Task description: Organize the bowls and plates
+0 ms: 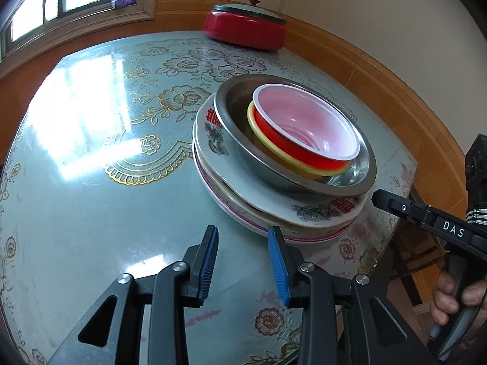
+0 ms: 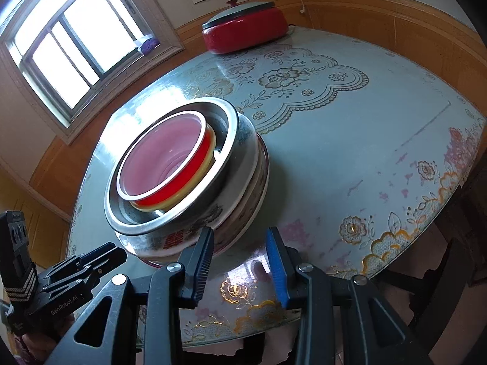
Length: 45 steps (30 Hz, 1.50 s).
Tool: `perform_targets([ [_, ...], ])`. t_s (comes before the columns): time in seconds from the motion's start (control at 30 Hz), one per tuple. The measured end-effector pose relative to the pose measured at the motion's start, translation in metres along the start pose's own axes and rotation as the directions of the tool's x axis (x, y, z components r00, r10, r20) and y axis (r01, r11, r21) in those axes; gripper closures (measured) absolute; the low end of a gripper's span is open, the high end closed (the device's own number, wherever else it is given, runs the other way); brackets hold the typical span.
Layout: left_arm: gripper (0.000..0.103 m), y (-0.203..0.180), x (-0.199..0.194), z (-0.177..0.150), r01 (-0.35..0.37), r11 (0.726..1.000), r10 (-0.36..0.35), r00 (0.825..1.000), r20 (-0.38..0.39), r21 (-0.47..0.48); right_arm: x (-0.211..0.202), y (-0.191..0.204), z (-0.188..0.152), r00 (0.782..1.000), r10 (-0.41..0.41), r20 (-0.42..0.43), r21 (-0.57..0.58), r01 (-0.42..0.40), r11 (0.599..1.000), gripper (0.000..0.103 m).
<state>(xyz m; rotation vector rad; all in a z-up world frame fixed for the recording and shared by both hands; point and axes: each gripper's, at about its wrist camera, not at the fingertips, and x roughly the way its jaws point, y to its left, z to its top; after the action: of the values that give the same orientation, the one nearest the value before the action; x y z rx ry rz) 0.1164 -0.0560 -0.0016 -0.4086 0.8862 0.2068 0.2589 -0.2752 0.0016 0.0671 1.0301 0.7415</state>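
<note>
One stack stands on the table: a red bowl with a white inside sits in a yellow bowl, both tilted inside a steel bowl. Under them lie a white plate with red characters and a pink-rimmed plate. My left gripper hangs open and bare just in front of the plates' near edge. In the right wrist view the red bowl, steel bowl and plates are left of centre. My right gripper is open and bare beside the stack's near right side.
A red pot with a grey lid stands at the table's far edge by the wall. The glass-topped floral table is round; its front edge drops off to dark wooden furniture. Each gripper shows in the other's view: right, left.
</note>
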Motion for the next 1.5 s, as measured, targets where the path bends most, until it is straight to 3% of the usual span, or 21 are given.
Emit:
perform_targets([
  [0.23,0.061,0.019,-0.013,0.003,0.002,0.999,-0.004,0.999,0.038,0.054,0.001,0.033,-0.018,0.999,-0.047,0.021,-0.018,0.048,0.999,0.066],
  [0.37,0.059,0.022,-0.026,0.000,-0.040,0.994,0.030,0.995,0.096,0.105,-0.005,0.055,-0.037,0.995,-0.093,0.043,-0.031,0.094,0.995,0.066],
  [0.43,0.052,0.021,-0.031,-0.002,-0.051,0.991,0.036,0.992,0.120,0.127,-0.008,0.066,-0.044,0.990,-0.123,0.066,-0.033,0.125,0.992,0.065],
  [0.53,0.046,0.022,-0.037,-0.006,-0.072,0.985,0.048,0.987,0.154,0.156,-0.011,0.084,-0.052,0.975,-0.186,0.118,-0.030,0.191,0.981,0.062],
  [0.67,0.035,0.017,-0.043,-0.012,-0.087,0.976,0.047,0.980,0.196,0.201,-0.015,0.104,-0.055,0.936,-0.288,0.203,-0.011,0.297,0.955,0.061],
  [0.87,0.023,0.019,-0.051,-0.011,-0.073,0.972,0.020,0.972,0.233,0.223,-0.017,0.123,-0.066,0.904,-0.342,0.255,0.022,0.348,0.937,0.060],
  [0.93,0.013,0.021,-0.054,-0.010,-0.071,0.973,0.015,0.968,0.249,0.218,-0.020,0.123,-0.067,0.896,-0.358,0.262,0.049,0.358,0.932,0.060],
  [1.07,0.001,0.023,-0.061,-0.007,-0.059,0.976,-0.002,0.961,0.277,0.210,-0.023,0.117,-0.066,0.887,-0.375,0.268,0.093,0.364,0.927,0.060],
  [1.5,0.000,0.023,-0.062,-0.006,-0.033,0.976,-0.027,0.963,0.267,0.217,-0.019,0.116,-0.066,0.891,-0.381,0.245,0.119,0.363,0.924,0.060],
])
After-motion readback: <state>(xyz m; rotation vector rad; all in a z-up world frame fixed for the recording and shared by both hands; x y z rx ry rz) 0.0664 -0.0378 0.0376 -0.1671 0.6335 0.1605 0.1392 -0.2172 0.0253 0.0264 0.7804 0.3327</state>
